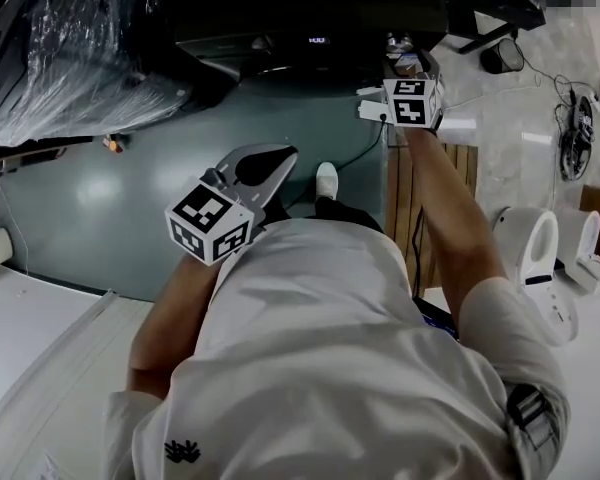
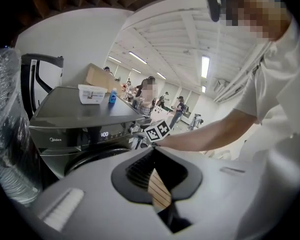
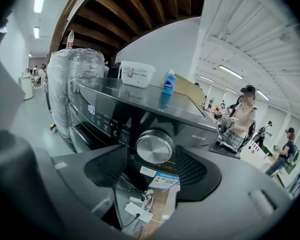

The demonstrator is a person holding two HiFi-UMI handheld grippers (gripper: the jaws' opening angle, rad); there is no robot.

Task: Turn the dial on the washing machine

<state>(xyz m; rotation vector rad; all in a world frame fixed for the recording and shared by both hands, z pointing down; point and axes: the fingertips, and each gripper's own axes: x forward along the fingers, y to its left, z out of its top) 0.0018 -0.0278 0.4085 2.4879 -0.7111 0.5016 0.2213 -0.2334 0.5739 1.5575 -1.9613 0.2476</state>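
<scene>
The dark washing machine [image 1: 310, 53] [image 2: 85, 119] [image 3: 130, 104] stands in front of me, its display lit. Its round silver dial [image 3: 154, 147] sits on the front panel. My right gripper [image 3: 154, 158] [image 1: 405, 60] is held up to the panel, open. The dial lies between its wide-spread dark pads [image 3: 197, 171], and neither pad touches it. My left gripper [image 2: 152, 151] [image 1: 280, 158] hangs back near my body, well short of the machine, with its tips together on nothing. In the left gripper view the right gripper's marker cube [image 2: 157, 130] shows at the machine's front.
A white tub [image 3: 136, 74] and a blue bottle [image 3: 169, 83] stand on the machine's lid. A plastic-wrapped bulk [image 1: 70, 48] [image 3: 72, 79] is to its left. A white plug and cable [image 3: 137, 211] lie on the floor below. White toilets [image 1: 530, 248] stand to the right.
</scene>
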